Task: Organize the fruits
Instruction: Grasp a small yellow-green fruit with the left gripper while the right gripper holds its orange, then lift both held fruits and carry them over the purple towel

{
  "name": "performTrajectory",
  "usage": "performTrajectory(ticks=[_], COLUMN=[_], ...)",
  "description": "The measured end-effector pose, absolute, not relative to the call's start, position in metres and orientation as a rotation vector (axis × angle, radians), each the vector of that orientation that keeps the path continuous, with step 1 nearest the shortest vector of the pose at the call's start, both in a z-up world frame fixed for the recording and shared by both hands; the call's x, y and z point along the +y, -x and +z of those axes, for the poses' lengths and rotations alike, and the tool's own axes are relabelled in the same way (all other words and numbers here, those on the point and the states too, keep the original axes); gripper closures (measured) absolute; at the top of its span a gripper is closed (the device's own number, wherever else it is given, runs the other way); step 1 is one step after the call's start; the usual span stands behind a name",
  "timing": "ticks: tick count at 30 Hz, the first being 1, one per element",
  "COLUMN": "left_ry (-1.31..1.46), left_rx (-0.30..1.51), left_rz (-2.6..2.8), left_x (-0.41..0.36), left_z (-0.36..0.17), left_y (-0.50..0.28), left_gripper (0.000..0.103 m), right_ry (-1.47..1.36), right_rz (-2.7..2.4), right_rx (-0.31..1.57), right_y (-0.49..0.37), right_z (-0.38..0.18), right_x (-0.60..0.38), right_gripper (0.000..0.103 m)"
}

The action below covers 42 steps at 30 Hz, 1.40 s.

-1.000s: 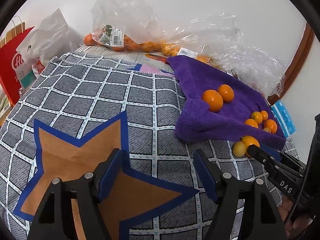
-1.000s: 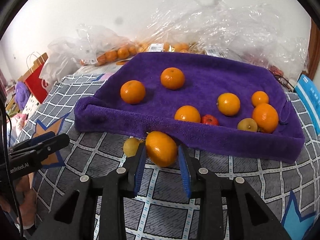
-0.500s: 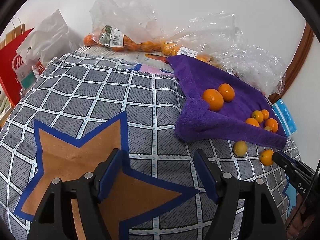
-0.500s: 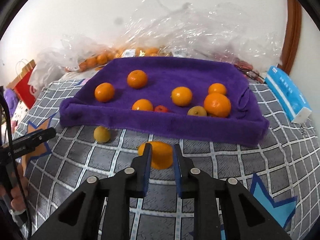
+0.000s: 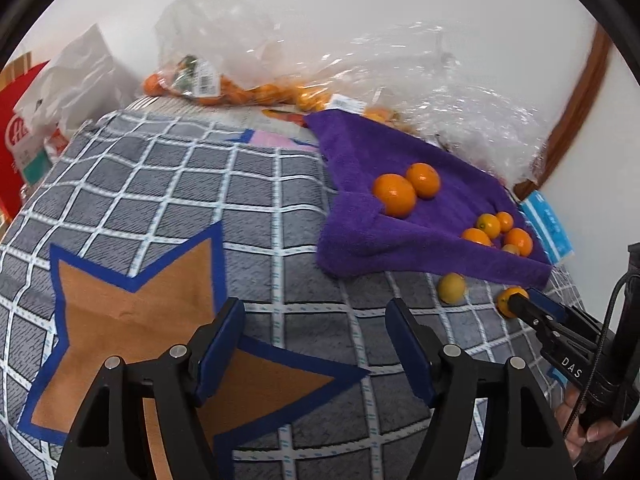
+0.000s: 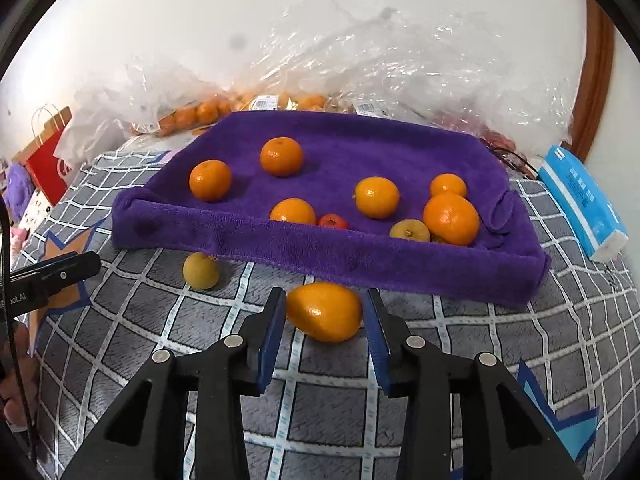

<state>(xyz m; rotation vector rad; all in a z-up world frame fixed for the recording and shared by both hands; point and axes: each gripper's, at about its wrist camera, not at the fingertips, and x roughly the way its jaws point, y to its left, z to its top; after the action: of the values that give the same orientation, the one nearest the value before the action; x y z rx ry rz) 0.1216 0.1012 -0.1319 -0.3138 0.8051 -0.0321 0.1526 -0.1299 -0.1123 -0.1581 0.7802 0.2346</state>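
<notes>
Straddling orange [image 6: 325, 312], R gripper [image 6: 325, 320] jaws parted

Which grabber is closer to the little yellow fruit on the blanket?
Right. The right gripper, around an orange fruit, sits just beside the yellow fruit. The left gripper is farther off over the star pattern.

Both views are evenly and brightly lit by soft, diffuse light. Only faint shadows are seen under the fruit. Glare is caught on the crinkled plastic bags [image 6: 400, 68] at upper centre. Strong fisheye bending and black vignetted corners are seen; slight blur softens the edges.
</notes>
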Motion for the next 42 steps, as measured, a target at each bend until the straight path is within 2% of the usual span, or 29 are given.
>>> performTrajectory(ticks=[15,19,22,25,29,34,39,42], left_ry=[0.208,0.205,0.208,0.163,0.102,0.056,0.081,0.102], left_rx=[0.865,0.905,0.887,0.884,0.871,0.877,0.887,0.885], left_rz=[-0.148,-0.125,-0.110,-0.073,-0.041,0.024,0.017,0.005], left_x=[0.015,0.000,-0.006,-0.012,-0.015,-0.003,0.002,0.004], left_z=[-0.121,-0.133,-0.134,-0.137,-0.131,-0.132,-0.134,-0.134], left_y=[-0.147,-0.165,-0.172,-0.174,-0.168,-0.161,-0.160,-0.160], left_gripper=[0.038,0.054,0.060,0.078,0.078,0.078,0.077,0.077], right_ry=[0.134,0.105,0.107,0.089,0.079,0.069,0.101,0.105], right_rz=[0.195,0.180,0.164,0.168,0.172,0.148,0.125,0.122], right_rx=[0.765,0.758,0.754,0.756,0.771,0.760,0.759,0.778], right_y=[-0.120,-0.111,-0.107,-0.108,-0.118,-0.133,-0.144,-0.146], right_z=[-0.111,-0.110,-0.110,-0.109,-0.111,-0.105,-0.111,-0.115], right_x=[-0.184,-0.199,-0.204,-0.207,-0.203,-0.196,-0.187,-0.187], right_gripper=[0.064,0.064,0.064,0.064,0.064,0.075,0.073,0.065])
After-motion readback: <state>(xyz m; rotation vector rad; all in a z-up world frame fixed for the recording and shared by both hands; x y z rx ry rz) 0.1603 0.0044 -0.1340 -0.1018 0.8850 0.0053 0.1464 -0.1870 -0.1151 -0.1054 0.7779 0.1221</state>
